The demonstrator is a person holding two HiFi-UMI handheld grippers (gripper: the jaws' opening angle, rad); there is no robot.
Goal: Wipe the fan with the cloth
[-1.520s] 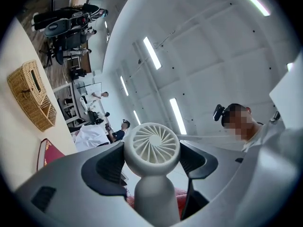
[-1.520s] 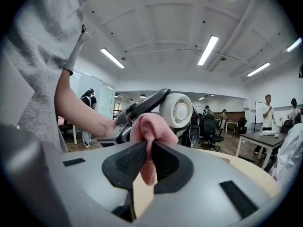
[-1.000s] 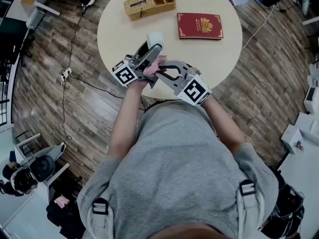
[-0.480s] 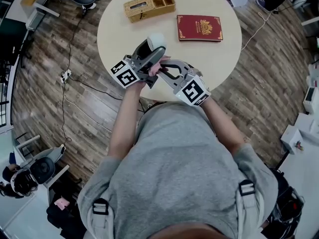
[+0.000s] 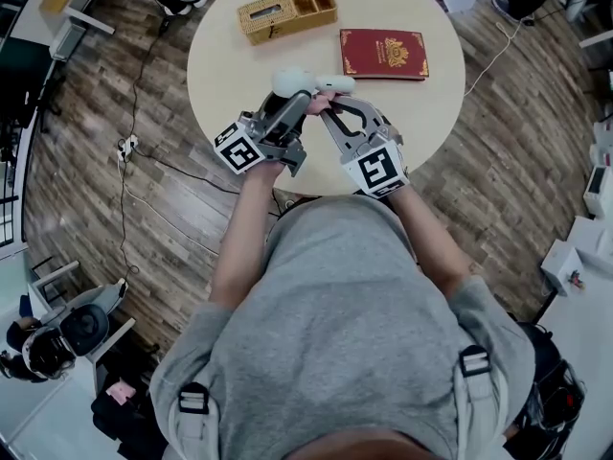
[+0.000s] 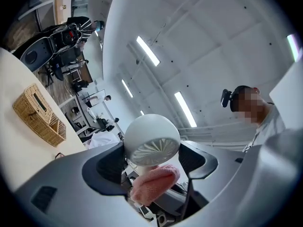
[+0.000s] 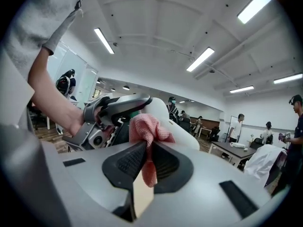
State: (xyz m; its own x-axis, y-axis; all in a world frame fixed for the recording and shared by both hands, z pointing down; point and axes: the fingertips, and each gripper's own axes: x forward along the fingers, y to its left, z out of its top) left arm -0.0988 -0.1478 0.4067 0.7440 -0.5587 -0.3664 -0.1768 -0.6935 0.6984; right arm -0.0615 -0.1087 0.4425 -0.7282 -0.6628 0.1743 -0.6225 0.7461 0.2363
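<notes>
Left gripper (image 5: 295, 94) clamped on white fan (image 5: 292, 80), right gripper (image 7: 147, 157) pinching pink cloth (image 7: 147, 129) against the fan, divided wicker box (image 5: 287, 10) beyond the fan, contents unclear.

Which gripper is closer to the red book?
Right. The right gripper, holding the cloth, is just left of the near corner of the red book; the left gripper, holding the fan, is farther left.

One tabletop (image 5: 225, 60), one basket (image 5: 287, 11), one book (image 5: 383, 52), one fan (image 6: 151, 138), one cloth (image 7: 147, 126); two grippers: left gripper (image 6: 151, 169), right gripper (image 7: 147, 162).
</notes>
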